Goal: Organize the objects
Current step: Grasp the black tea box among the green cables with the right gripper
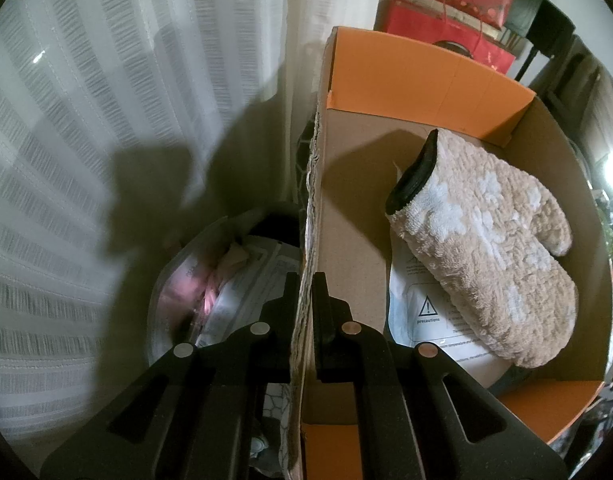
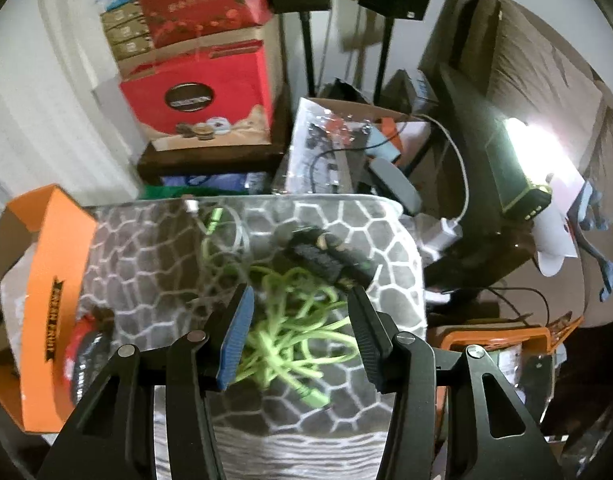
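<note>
One oven mitt [image 1: 482, 248] in one box [image 1: 406, 76] — left hand-held gripper [image 1: 305, 292] clamped on its wall, right hand-held gripper [image 2: 300, 312] apart.

The cardboard box [image 1: 426, 80] is orange on its flaps and plain brown inside. The oven mitt [image 1: 486, 248] in it is beige with pale white patches and a black cuff. The mat [image 2: 346, 240] is grey with a white honeycomb-like pattern. The tangled cable [image 2: 294, 320] on it is lime green. One gripper pad [image 2: 236, 336] is blue.
</note>
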Motion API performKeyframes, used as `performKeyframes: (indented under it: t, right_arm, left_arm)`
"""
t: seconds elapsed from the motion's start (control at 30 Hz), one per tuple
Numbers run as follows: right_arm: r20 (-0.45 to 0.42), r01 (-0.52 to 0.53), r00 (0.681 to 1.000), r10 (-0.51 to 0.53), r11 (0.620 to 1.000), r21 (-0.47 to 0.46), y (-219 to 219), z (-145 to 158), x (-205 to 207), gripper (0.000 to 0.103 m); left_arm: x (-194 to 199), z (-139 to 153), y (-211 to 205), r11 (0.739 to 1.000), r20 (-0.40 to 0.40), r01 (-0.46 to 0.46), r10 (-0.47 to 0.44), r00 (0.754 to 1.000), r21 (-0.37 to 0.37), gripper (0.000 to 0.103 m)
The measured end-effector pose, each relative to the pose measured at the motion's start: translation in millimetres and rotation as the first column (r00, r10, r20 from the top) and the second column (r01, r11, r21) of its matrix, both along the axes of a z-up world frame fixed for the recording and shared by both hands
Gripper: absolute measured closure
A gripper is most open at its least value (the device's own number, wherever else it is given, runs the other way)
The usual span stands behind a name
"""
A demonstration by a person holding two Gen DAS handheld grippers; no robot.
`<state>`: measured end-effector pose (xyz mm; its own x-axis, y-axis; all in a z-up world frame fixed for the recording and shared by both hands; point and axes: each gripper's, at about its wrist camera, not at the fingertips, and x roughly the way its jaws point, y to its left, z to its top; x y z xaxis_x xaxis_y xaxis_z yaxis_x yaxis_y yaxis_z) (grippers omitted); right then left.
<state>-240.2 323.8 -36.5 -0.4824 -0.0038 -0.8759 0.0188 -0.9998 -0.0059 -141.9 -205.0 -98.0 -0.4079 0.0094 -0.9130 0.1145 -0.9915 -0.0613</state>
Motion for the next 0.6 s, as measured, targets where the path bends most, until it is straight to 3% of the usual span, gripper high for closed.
performKeyframes:
  t: [0.07,0.17,0.3,0.47,0.6]
  right_arm:
    - [0.007,0.012,1.0,-0.012,1.0,-0.001,4.3,-4.0,-4.4,0.051]
    - [0.02,0.05,0.999,-0.049,0.998,-0.023,13.2,-11.5,-13.7,0.039]
    - [0.031,0.135,0.991,-0.132,0.982,-0.131,28.0,-19.8,-25.9,0.024]
    - [0.075,0.244,0.97,-0.233,0.944,-0.222,41.3,-33.9,-39.1,0.023]
    - [0.097,0.302,0.953,-0.286,0.921,-0.244,46.5,-41.4,-47.2,0.022]
  left_arm:
    - [0.1,0.1,-0.2,1.0,-0.001,0.001,-0.001,1.0,-0.002,0.098]
    - [-0.2,0.1,0.0,1.0,-0.001,0.0,0.0,1.0,-0.003,0.097]
    - [0.3,0.1,0.1,1.0,0.0,0.004,-0.004,1.0,-0.011,0.097]
    - [0.8,0.0,0.0,1.0,0.0,0.006,-0.006,1.0,-0.016,0.097]
    - [0.8,0.0,-0.3,1.0,-0.001,0.008,-0.008,1.0,-0.018,0.097]
